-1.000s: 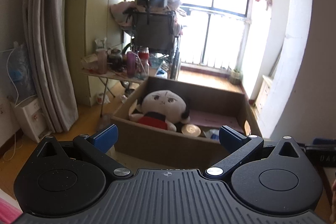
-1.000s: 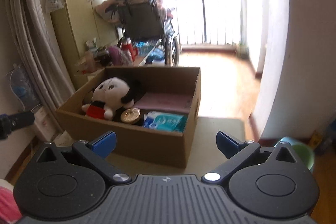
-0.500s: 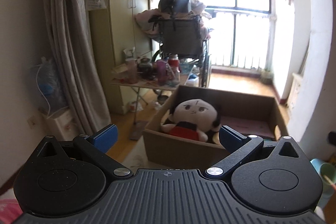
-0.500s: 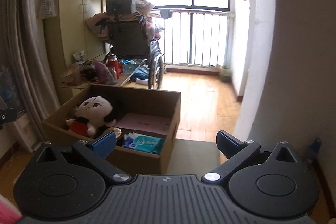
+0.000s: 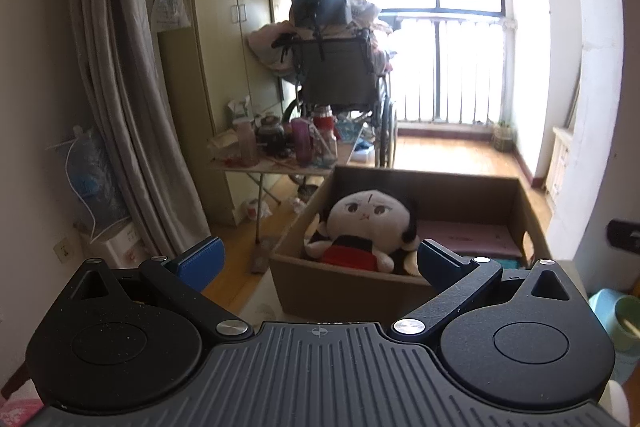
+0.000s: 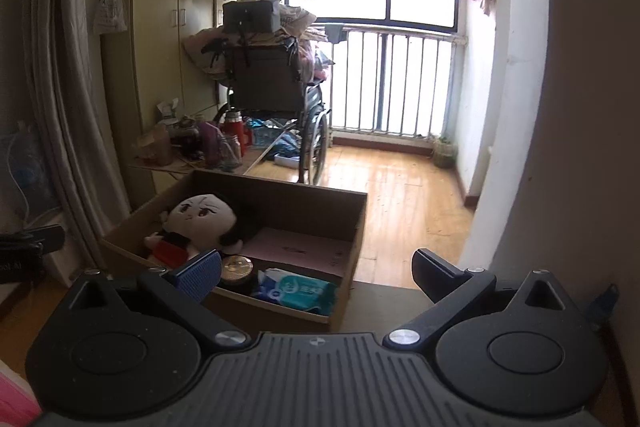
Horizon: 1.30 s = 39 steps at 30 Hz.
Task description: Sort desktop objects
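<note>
Setting: a bedroom with wood floor, barred window (image 6: 404, 79) at the far end, laundry hung above it, grey curtain (image 5: 116, 87) on the left. The work surface (image 6: 384, 307) is a tan top seen under and beside the box.

Left claw (image 5: 320, 261): released, blue-padded fingers spread wide, nothing between them. It is held up off the surface, looking level into the room. Directly ahead of it sits the open cardboard box (image 5: 352, 291), its near wall framed between the fingers.

Right claw (image 6: 316, 269): also released, fingers wide apart and empty. The box (image 6: 344, 291) lies ahead and to its left; the left finger overlaps the box's near edge in this view, contact cannot be judged.

Box contents, near to far:
- round gold-lidded tin (image 6: 237, 267), near wall, just beside the doll
- teal and white wipes pack (image 6: 298, 289), near right corner, next to the tin
- plush doll (image 6: 200, 223) with black hair, white face and red outfit, in the left half, leaning on the left wall; also seen from the left camera (image 5: 364, 227)
- pink flat book or folder (image 6: 300, 247) lying on the box floor, right half

Beyond the box: folding table (image 5: 276, 165) crowded with bottles and a kettle, then a wheelchair (image 5: 336, 67) piled with clothes and a bag, and a green wardrobe (image 6: 160, 39).
</note>
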{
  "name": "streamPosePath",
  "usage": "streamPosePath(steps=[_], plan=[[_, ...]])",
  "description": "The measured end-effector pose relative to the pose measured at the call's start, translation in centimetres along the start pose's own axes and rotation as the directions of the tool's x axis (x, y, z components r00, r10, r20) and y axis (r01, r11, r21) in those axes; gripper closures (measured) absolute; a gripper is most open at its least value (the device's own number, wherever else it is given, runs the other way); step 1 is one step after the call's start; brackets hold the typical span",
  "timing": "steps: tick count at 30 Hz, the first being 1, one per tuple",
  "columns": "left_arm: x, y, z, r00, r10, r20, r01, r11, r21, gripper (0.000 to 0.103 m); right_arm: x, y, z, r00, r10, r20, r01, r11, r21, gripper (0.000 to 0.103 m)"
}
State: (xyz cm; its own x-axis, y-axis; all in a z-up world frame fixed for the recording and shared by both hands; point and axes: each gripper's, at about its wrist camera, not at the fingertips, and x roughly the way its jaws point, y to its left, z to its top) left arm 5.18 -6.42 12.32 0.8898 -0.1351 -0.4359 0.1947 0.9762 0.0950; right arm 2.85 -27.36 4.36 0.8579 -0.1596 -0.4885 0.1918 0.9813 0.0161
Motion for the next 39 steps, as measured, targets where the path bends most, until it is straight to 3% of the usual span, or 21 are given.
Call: streamPosePath(steps=[7,15,30,39], plan=[[1.4,0.4,0.2,0.997,0.002,-0.083,-0.006,0.999,-0.05,0.0,0.6,0.5,-0.2,0.999,0.026,-0.046,-0.025,0.999,0.028,0.0],[2.0,1.3,-0.2,0.989,-0.081,-0.124,0.067,0.992,-0.111,0.0,1.1,1.3,-0.4,0.998,-0.013,-0.065,0.012,1.0,-0.013,0.0],[1.5,0.8,-0.3,0.996,-0.027,-0.088,0.021,0.998,-0.063,0.0,2.2,2.0,-0.3,0.995,-0.044,-0.092,0.045,0.999,0.013,0.0],[3.0,0.9,-1.3,0.979,-0.035,-0.199,0.024,0.998,-0.061,0.0,2.9,3.0,-1.0,0.987,-0.059,-0.148,0.061,0.998,0.009,0.0]])
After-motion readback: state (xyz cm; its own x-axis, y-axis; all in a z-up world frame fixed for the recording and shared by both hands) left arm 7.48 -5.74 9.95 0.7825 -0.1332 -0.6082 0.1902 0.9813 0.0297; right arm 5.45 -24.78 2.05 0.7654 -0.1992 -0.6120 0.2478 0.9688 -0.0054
